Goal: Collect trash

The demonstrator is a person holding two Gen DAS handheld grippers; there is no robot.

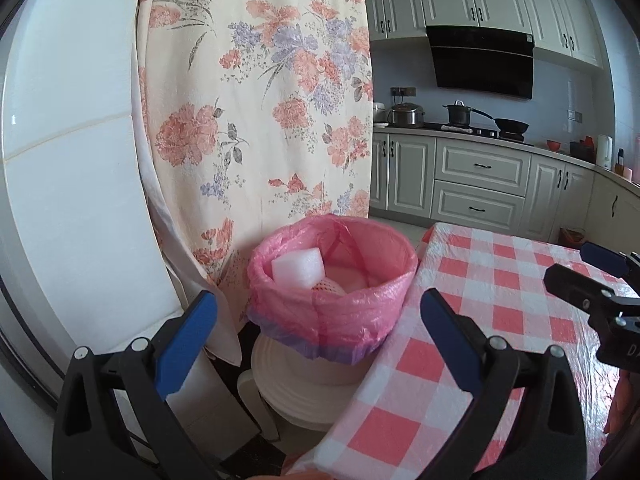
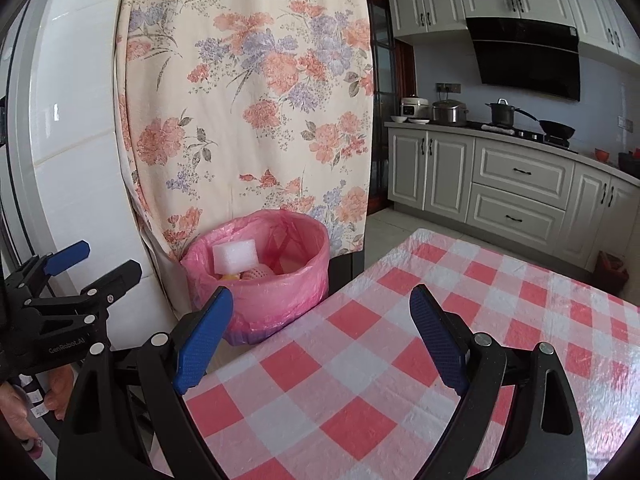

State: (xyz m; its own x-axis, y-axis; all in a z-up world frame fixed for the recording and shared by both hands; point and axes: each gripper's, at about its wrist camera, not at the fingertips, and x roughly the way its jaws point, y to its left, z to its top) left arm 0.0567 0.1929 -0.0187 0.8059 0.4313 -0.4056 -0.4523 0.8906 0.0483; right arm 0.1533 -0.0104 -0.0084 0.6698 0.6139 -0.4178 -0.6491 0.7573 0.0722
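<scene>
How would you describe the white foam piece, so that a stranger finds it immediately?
Beside the checkered table stands a bin lined with a pink bag, before the floral curtain. The white foam block leans inside it, the only white, boxy thing there.

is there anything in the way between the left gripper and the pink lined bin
Nothing visible. The left gripper is open and empty, and the pink-lined bin sits just ahead of it beside the checkered table, its mouth uncovered.

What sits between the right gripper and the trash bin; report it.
Only bare checkered tablecloth, seen in the right wrist view: the open right gripper hovers over it, with the pink-lined bin just past the table edge.
</scene>
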